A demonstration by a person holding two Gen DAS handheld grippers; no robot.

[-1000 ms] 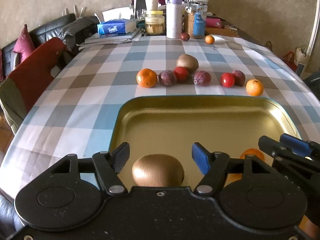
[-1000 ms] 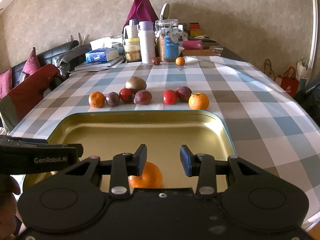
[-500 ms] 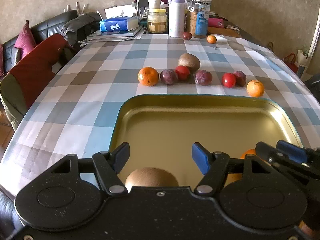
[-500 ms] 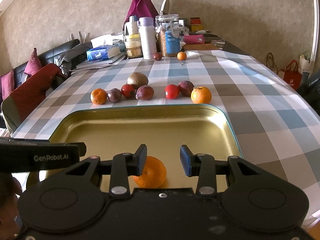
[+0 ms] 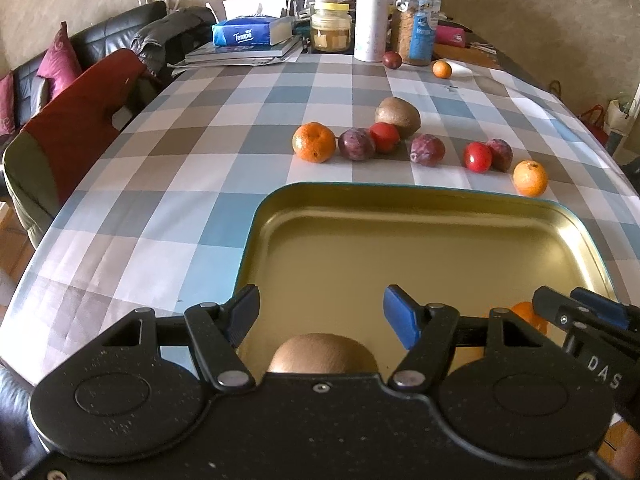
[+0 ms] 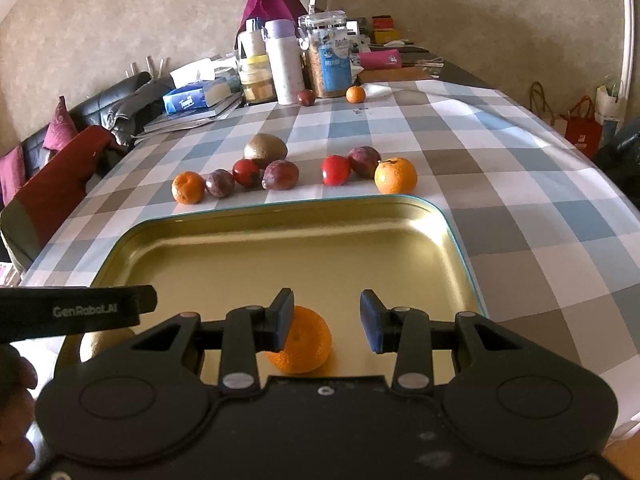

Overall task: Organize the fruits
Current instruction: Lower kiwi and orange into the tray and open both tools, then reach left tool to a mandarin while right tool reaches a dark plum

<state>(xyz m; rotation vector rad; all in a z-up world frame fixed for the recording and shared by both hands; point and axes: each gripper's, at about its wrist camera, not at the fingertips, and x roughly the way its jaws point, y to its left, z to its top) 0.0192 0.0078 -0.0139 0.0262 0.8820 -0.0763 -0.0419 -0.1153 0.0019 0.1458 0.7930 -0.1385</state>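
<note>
A kiwi (image 5: 323, 354) lies on the gold floor of the tray (image 5: 440, 208) at its near edge, just below the left tool (image 5: 322, 312), whose fingers stand well apart with nothing pressed between them; the fruit sits lower than the fingertips and touches neither. To its right in the same tray rests a mandarin (image 6: 301, 340), under the right tool (image 6: 326, 320). That tool's jaws are also open: the left finger (image 6: 282, 320) overlaps the mandarin in the view, the right finger stands clear of it, and I cannot tell whether the left pad touches the peel. Both tools tilt downward over the tray's near side, side by side, the right one showing at the right edge of the left wrist view and the left one as a black bar at the left of the right wrist view.

Beyond the tray's far rim, a row of fruit lies on the checked surface (image 5: 168, 208): a mandarin at the left end (image 5: 314, 142), plums, two red fruits, a second kiwi (image 5: 398, 111) just behind them, and another mandarin at the right end (image 5: 530, 178). Far back stand a white bottle (image 5: 372, 20), jars and a blue tissue pack (image 5: 252, 31), with a small orange fruit and a dark one near them.
</note>
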